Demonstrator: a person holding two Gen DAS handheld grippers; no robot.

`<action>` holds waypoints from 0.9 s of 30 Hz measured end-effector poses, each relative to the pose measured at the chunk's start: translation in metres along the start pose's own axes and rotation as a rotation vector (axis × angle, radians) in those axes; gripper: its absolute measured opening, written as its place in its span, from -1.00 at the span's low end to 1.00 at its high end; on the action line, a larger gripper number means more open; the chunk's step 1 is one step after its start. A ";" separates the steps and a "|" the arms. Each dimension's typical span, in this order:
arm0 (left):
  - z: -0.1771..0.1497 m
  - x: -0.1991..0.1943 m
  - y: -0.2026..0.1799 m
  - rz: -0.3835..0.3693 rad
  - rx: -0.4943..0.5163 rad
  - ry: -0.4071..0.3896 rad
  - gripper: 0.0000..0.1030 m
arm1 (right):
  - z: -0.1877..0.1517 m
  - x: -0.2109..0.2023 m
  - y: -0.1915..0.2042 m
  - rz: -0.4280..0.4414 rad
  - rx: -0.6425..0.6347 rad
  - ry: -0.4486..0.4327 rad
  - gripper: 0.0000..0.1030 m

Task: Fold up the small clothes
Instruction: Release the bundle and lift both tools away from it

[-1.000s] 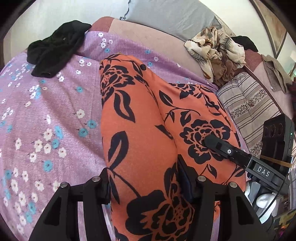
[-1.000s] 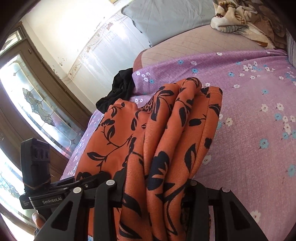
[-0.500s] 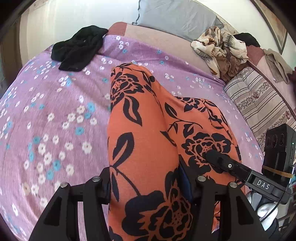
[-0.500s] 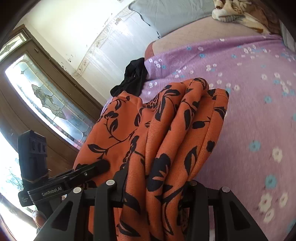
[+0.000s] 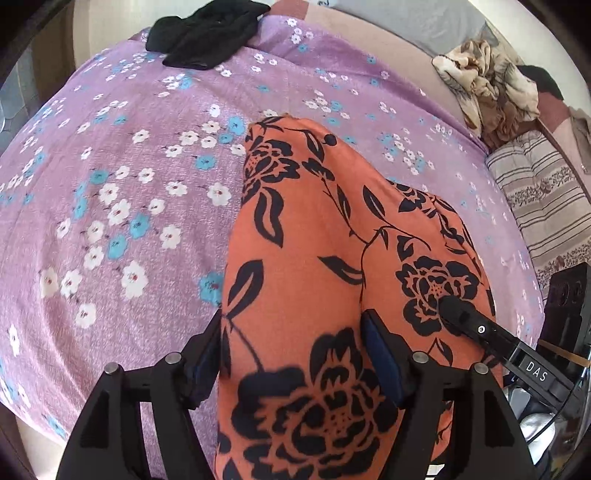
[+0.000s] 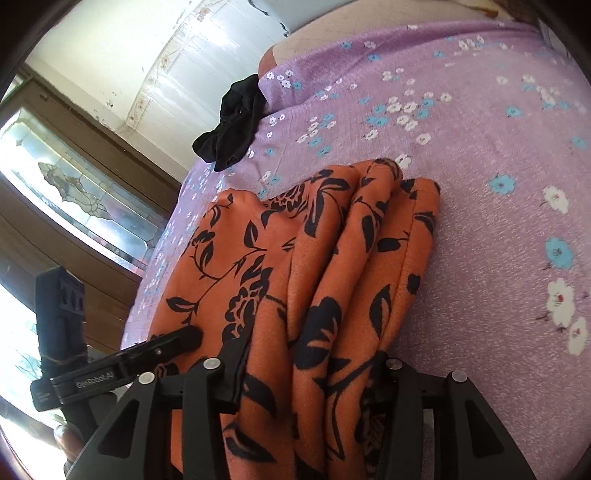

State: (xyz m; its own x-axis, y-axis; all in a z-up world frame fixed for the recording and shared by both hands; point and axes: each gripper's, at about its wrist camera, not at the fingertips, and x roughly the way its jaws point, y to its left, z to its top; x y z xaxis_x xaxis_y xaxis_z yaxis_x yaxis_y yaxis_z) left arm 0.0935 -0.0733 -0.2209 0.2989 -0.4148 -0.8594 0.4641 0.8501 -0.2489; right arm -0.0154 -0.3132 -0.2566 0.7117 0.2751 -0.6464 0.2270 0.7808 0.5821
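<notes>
- My left gripper point(image 5: 291, 354): its fingers point(image 5: 382, 360) are pinched on a thick bunch of the orange floral garment point(image 5: 332, 258), with cloth filling the whole gap between them.
- My right gripper point(image 6: 310, 363): its fingers point(image 6: 232, 369) likewise clamp a gathered edge of the same garment point(image 6: 303, 258); several layers run through the grip.
- Position of the garment: held at the near end by both grippers, side by side. Its far end drapes down onto the purple flowered bedsheet point(image 5: 129, 184) and appears to rest there.
- Condition of the fold: the right wrist view shows at least three stacked lengthwise folds, so I judge the piece already doubled over. It is not yet laid flat or released.
- Remaining on this piece, in my judgement: lay it down, possibly one further fold across, smooth it and let go.
- Farther off: a black garment point(image 5: 207, 33) lies crumpled at the far edge of the bed, unfolded.
- Farthest: a beige patterned heap point(image 5: 487, 85) sits by the striped cushion point(image 5: 543, 206), also unfolded. Most of the task appears outstanding.
</notes>
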 end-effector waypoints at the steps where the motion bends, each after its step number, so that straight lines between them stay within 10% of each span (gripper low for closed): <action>1: -0.004 -0.004 0.000 0.004 0.001 -0.015 0.41 | -0.001 -0.005 0.001 -0.011 -0.006 -0.012 -0.06; 8: -0.036 -0.047 0.020 0.023 -0.052 -0.113 0.41 | -0.011 -0.063 0.016 -0.121 -0.113 -0.140 -0.04; 13: -0.040 -0.070 0.033 0.107 -0.113 -0.164 0.41 | -0.008 -0.085 0.036 -0.046 -0.147 -0.204 -0.04; 20: -0.039 -0.029 0.021 0.291 -0.025 -0.049 0.51 | -0.020 -0.022 0.024 0.032 -0.042 0.000 0.00; 27: -0.035 -0.061 0.009 0.327 -0.004 -0.100 0.56 | -0.012 -0.039 0.030 0.023 -0.086 -0.029 0.01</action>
State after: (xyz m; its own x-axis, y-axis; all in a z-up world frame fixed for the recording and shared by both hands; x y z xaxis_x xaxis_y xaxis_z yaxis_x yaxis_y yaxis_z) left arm 0.0503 -0.0291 -0.1863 0.5114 -0.1499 -0.8461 0.3271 0.9445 0.0304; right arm -0.0444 -0.2936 -0.2200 0.7355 0.2776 -0.6181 0.1537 0.8200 0.5513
